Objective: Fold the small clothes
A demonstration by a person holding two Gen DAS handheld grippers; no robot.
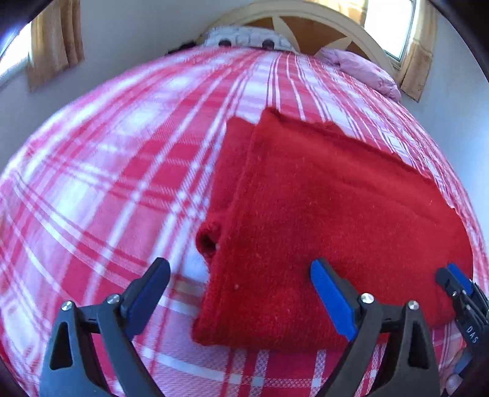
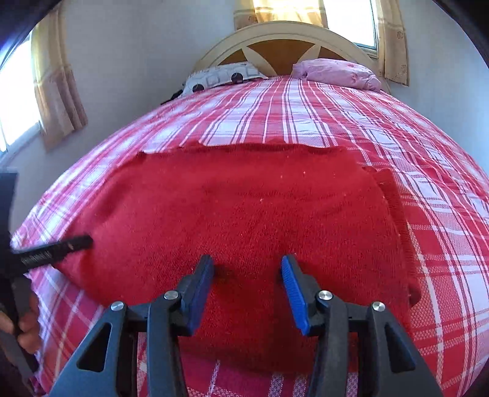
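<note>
Bright window (image 2: 348, 21) daylight, blown-out glare, heavy fisheye bending, motion blur in left view.

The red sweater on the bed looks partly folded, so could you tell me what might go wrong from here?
1. The cuff pokes out at the red sweater's left edge; it could slip free during the next fold.
2. Both grippers are open: the left gripper straddles that edge and could pinch the plaid bedspread too.
3. The right gripper over thick layers may grab only the top one.
</note>
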